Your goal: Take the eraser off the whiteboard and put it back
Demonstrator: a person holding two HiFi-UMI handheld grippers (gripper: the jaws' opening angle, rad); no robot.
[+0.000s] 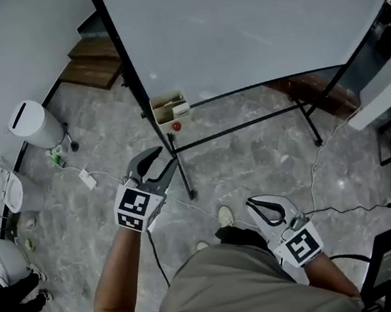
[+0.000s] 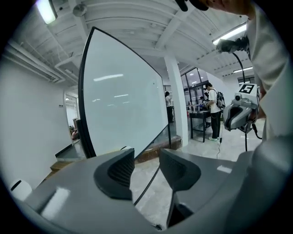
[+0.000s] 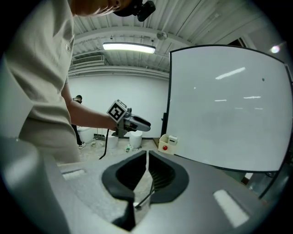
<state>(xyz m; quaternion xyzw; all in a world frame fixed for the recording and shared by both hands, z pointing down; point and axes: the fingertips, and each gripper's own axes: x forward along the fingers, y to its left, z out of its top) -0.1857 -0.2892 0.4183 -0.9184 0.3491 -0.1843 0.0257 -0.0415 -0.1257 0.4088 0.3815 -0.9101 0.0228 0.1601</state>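
The small white block-shaped eraser (image 1: 180,108), as we read it, sits in the top of a cream open-topped box (image 1: 166,112). The box hangs at the lower left corner of the large white whiteboard (image 1: 249,21) and has a red round dot (image 1: 176,126) on its front. Nothing grips the eraser. The board stands in a black metal frame (image 1: 242,125) on a grey marbled stone floor (image 1: 254,165). Our left gripper (image 1: 167,157) is near the box, just below it in the head view and apart from it. Its own view shows the two dark jaws standing apart with only floor and a frame bar between them, so it is released and empty. Our right gripper (image 1: 250,202) hangs close to our beige shirt (image 1: 257,287), well apart from the board, with its jaws clenched to a thin slit on nothing. Off to the left stand a white cylindrical bin (image 1: 34,124) and a brown wooden step (image 1: 96,66), and a thin white cable (image 1: 75,172) lies on the floor.
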